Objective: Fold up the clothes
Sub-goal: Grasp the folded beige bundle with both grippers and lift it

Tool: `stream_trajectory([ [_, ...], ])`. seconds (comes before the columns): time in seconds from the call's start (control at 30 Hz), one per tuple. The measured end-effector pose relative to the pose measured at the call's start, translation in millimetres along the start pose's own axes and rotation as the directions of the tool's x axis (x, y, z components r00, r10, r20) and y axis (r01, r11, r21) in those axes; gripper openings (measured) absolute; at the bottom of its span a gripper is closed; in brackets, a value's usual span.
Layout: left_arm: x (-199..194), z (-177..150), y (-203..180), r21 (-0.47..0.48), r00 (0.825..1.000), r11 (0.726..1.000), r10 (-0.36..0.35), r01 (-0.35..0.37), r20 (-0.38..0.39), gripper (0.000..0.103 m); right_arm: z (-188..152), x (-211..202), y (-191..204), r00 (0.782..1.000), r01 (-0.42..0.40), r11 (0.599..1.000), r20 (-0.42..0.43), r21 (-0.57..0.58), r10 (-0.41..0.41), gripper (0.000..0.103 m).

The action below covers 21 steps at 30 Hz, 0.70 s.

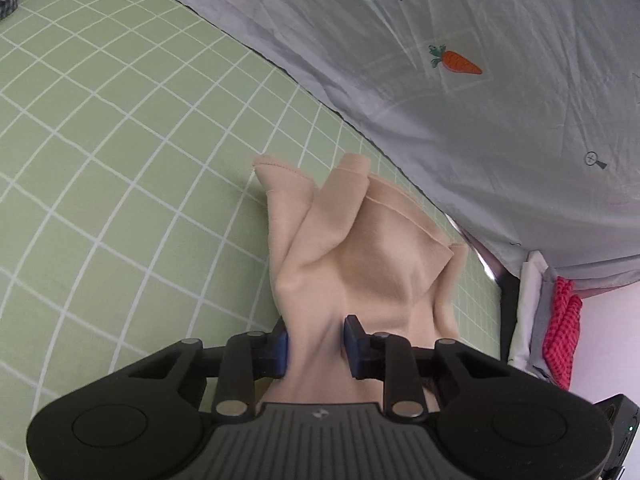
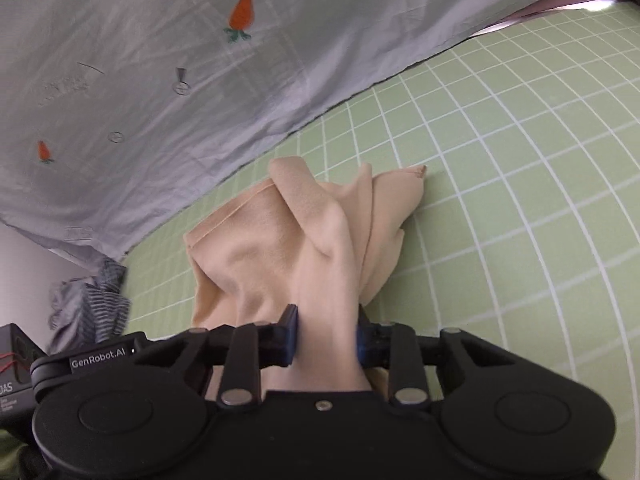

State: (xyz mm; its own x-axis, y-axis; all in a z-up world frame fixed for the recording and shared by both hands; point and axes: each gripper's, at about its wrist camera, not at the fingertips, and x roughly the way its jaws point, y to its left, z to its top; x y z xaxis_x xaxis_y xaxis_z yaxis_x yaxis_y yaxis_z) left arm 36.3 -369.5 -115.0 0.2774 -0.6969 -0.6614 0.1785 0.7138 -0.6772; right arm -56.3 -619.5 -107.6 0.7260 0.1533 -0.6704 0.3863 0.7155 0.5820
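Note:
A beige garment (image 1: 352,248) hangs bunched over the green checked sheet (image 1: 120,160). My left gripper (image 1: 316,342) is shut on one part of it, with cloth pinched between the blue pads (image 1: 354,340). In the right wrist view my right gripper (image 2: 326,336) is shut on another part of the same beige garment (image 2: 280,240), which drapes forward in folds onto the green sheet (image 2: 520,200). The garment's far edges with stitched hems rest on or just above the sheet.
A grey quilt with carrot prints (image 1: 460,60) lies along the sheet's far edge, and it also shows in the right wrist view (image 2: 160,80). A red checked cloth (image 1: 564,332) hangs at right. A striped grey garment (image 2: 92,304) lies at the left.

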Motion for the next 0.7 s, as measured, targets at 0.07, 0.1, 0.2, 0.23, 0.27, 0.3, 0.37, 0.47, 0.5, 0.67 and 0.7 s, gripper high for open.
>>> stream_trajectory([
  [0.07, -19.5, -13.6, 0.0, -0.007, 1.000, 1.000, -0.017, 0.017, 0.009, 0.027, -13.4, -23.3, 4.8, 1.000, -0.020, 1.000, 0.012, 0.017, 0.020, 0.027],
  [0.1, -28.0, -20.5, 0.5, -0.013, 1.000, 1.000, -0.029, 0.029, 0.007, 0.027, -20.3, -34.2, 6.2, 1.000, -0.022, 0.999, 0.017, 0.024, 0.021, 0.027],
  [0.2, -49.1, -41.9, 0.6, -0.011, 0.998, 0.998, -0.059, 0.059, -0.010, 0.027, -42.0, -60.8, 5.4, 1.000, 0.003, 0.999, 0.031, 0.041, -0.004, 0.027],
  [0.23, -53.4, -49.5, -0.3, -0.004, 0.998, 0.998, -0.065, 0.065, -0.021, 0.027, -49.2, -69.7, 5.1, 0.999, 0.011, 0.999, 0.035, 0.046, -0.013, 0.027],
  [0.27, -57.1, -56.9, -1.3, 0.004, 0.997, 0.997, -0.071, 0.071, -0.032, 0.027, -56.4, -78.5, 4.8, 0.999, 0.019, 0.998, 0.040, 0.052, -0.021, 0.027],
  [0.3, -59.5, -64.2, -2.6, 0.010, 0.996, 0.997, -0.077, 0.077, -0.045, 0.027, -63.7, -87.4, 4.6, 0.999, 0.027, 0.998, 0.044, 0.058, -0.030, 0.027],
  [0.37, -62.9, -79.9, -4.6, 0.022, 0.993, 0.995, -0.091, 0.093, -0.075, 0.027, -78.1, -105.2, 4.0, 0.998, 0.043, 0.997, 0.053, 0.069, -0.047, 0.027],
  [0.47, -63.2, -101.7, -6.8, 0.034, 0.984, 0.992, -0.116, 0.121, -0.132, 0.027, -100.0, -131.6, -2.5, 0.994, 0.085, 0.992, 0.063, 0.089, -0.091, 0.027],
  [0.5, -62.0, -110.2, -9.0, 0.044, 0.980, 0.990, -0.125, 0.133, -0.155, 0.027, -108.6, -140.2, -9.8, 0.991, 0.108, 0.990, 0.064, 0.096, -0.114, 0.027],
  [0.67, -47.9, -149.8, -32.9, 0.098, 0.959, 0.980, -0.145, 0.173, -0.243, 0.027, -148.0, -184.2, -44.8, 0.974, 0.206, 0.969, 0.067, 0.133, -0.216, 0.027],
  [0.7, -43.3, -157.5, -40.6, 0.108, 0.956, 0.978, -0.145, 0.177, -0.256, 0.026, -153.8, -191.5, -53.4, 0.971, 0.218, 0.965, 0.069, 0.146, -0.230, 0.027],
])
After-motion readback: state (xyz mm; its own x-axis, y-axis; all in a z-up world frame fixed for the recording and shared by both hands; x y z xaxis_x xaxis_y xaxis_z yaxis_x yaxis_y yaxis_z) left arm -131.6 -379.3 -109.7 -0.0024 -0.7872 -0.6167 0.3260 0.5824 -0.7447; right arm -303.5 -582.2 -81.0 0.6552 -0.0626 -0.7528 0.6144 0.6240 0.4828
